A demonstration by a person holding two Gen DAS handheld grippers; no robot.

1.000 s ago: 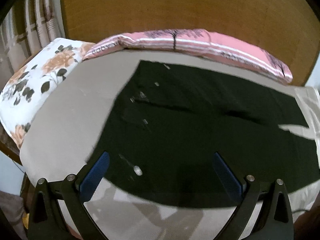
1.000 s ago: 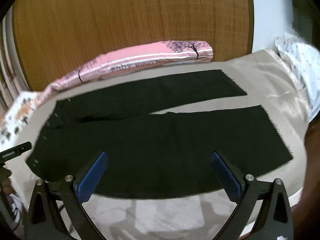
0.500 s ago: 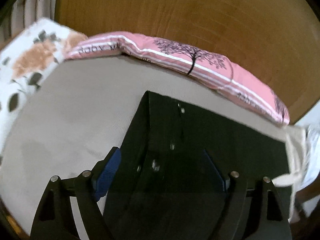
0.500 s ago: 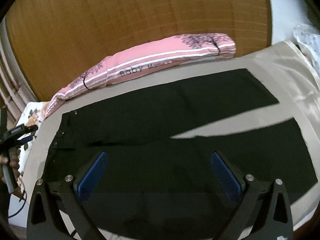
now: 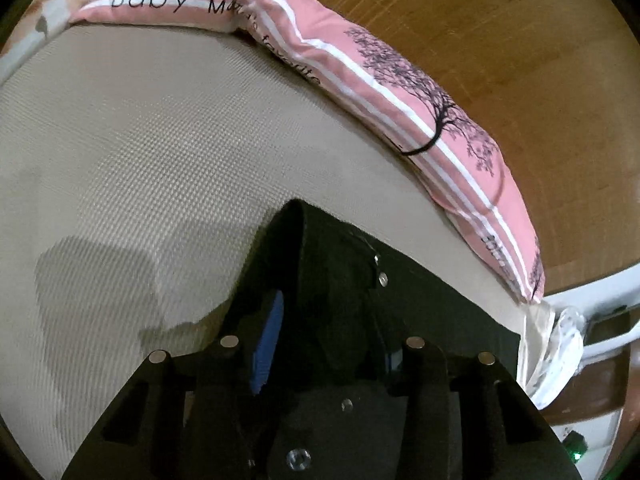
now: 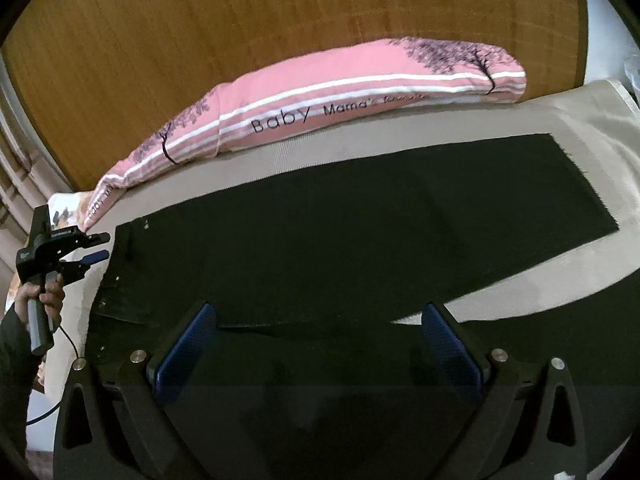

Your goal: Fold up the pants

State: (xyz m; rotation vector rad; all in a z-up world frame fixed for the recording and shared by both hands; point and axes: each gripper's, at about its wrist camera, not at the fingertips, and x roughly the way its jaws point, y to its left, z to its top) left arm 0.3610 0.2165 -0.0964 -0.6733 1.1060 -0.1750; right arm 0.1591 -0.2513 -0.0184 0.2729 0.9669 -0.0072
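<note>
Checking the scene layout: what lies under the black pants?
The black pants lie flat on a beige woven bedcover. Whatever is beneath that cover is hidden.

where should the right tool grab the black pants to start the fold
Grip the near leg's hem end, coming in low from the bed's front edge. The black pants lie flat with legs running right, and the left tool already pinches the waistband corner. The open right tool hovers over the crotch, so it likely needs to slide right along the near edge first.
</note>
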